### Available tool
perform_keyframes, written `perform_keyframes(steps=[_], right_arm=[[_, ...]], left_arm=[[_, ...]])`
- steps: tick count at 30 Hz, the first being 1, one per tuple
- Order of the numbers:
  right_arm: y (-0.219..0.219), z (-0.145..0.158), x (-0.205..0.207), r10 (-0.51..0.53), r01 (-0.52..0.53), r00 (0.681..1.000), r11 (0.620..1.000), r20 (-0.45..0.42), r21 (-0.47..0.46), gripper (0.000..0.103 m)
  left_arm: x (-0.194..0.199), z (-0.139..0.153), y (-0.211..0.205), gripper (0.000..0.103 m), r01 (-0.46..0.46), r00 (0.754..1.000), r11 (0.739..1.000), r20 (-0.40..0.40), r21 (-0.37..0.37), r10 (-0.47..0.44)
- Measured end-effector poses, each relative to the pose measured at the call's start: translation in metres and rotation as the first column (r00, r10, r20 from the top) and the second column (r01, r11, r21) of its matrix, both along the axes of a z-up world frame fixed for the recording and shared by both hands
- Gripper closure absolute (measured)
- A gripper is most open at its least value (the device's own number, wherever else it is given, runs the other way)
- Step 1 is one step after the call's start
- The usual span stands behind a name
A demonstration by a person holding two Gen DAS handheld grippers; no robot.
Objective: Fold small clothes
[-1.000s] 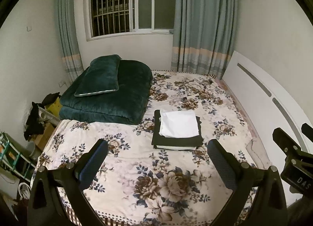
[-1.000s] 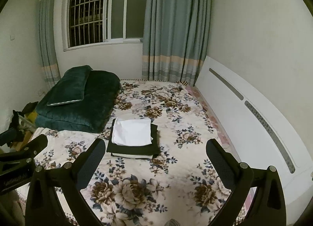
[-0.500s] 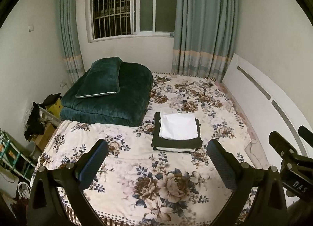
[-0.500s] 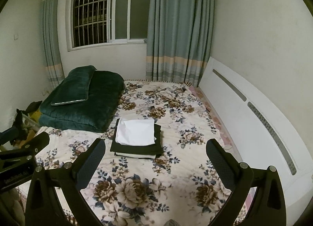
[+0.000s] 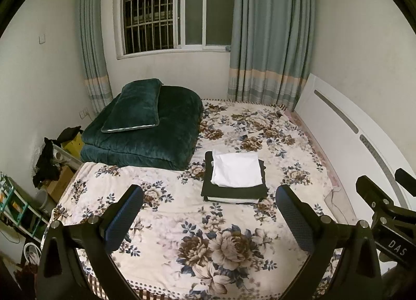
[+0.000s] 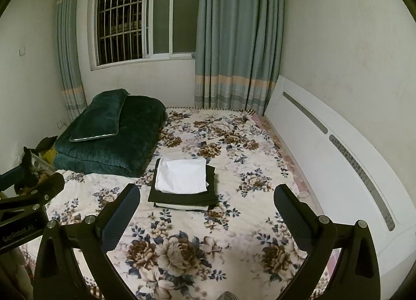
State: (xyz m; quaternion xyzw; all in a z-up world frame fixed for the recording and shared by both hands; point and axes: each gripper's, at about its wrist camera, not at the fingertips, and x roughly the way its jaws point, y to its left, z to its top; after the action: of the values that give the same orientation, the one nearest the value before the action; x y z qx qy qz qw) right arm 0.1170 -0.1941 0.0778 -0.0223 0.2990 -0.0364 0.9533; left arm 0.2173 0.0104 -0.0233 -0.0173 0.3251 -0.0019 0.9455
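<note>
A small stack of folded clothes lies in the middle of the floral bed [image 5: 166, 209]: a white piece [image 5: 236, 168] on top of dark pieces [image 5: 232, 190], with a light layer at the bottom. The stack also shows in the right wrist view, white piece [image 6: 180, 175] on dark pieces [image 6: 182, 194]. My left gripper [image 5: 208, 219] is open and empty, held above the bed's near end, well short of the stack. My right gripper [image 6: 206, 218] is open and empty, beside the left one. Each gripper's body shows at the edge of the other's view.
A folded dark green quilt [image 5: 145, 138] with a green pillow [image 5: 135, 110] on it fills the bed's far left. A white headboard [image 5: 345, 133] runs along the right. Boxes, dark cloth and a shelf [image 5: 52, 167] stand on the floor at left. Window and curtains behind.
Both grippers have drawn back and tilted up a little, so the stack sits lower and slightly farther in view. The jaws stayed open. The clothes have not moved.
</note>
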Motion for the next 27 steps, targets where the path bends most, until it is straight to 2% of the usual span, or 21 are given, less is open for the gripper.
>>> perform_keyframes(steps=[27], right_arm=[[0.003,-0.002,-0.005,-0.009,0.009,1.000,1.000,0.004,0.003,0.000]], left_arm=[[-0.004,0.007,0.000,0.000,-0.007,1.000,1.000,0.002,0.000,0.007]])
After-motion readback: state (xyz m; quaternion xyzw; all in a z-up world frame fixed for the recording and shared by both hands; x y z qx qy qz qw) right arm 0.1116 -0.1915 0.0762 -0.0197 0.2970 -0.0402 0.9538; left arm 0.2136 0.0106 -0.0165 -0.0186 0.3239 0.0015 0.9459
